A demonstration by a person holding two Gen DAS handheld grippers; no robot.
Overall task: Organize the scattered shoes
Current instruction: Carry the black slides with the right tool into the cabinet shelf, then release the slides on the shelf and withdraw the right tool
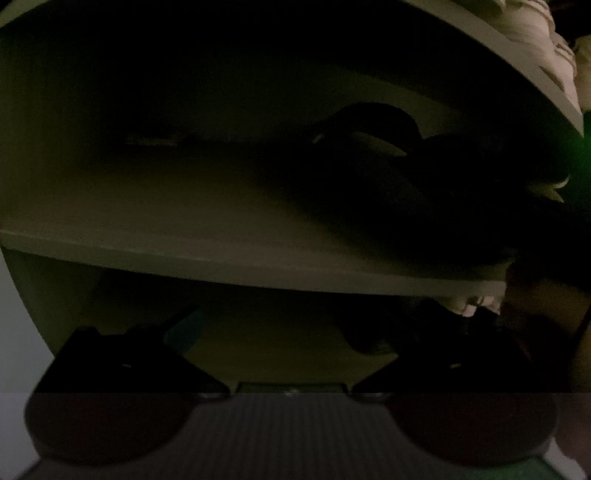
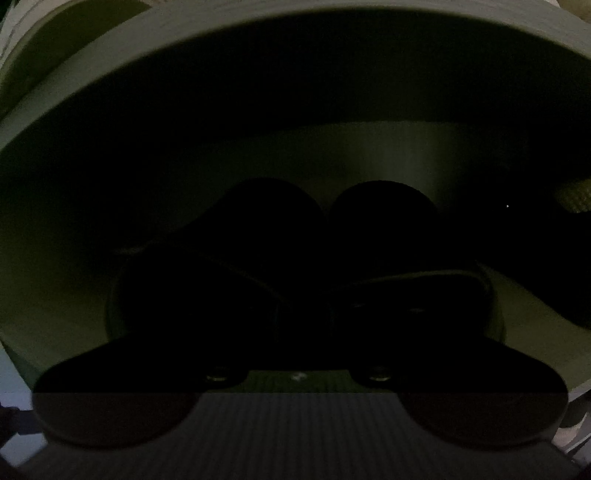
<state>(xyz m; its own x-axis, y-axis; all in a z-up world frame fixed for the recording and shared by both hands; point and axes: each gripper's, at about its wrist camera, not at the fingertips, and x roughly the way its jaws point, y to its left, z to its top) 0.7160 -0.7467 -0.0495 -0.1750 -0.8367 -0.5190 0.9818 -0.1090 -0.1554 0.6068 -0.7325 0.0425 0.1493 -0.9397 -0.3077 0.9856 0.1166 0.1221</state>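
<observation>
The setting is a dim shoe rack of pale boards; both cameras look into its compartments from the front. In the left wrist view, a middle shelf carries a dark strapped sandal toward its right side, and a pale shoe sits on the board above. The left gripper is released: its fingers stand well apart with nothing between them, held level with the lower compartment, probably to stay clear of the shelf edge.

In the right wrist view, a pair of dark shoes lies side by side inside the compartment, toes toward the back wall (an orderly placement, as the task wants). The right gripper sits directly at their near ends; darkness hides its fingertips, so whether it is clenched on a shoe or released cannot be told.
</observation>
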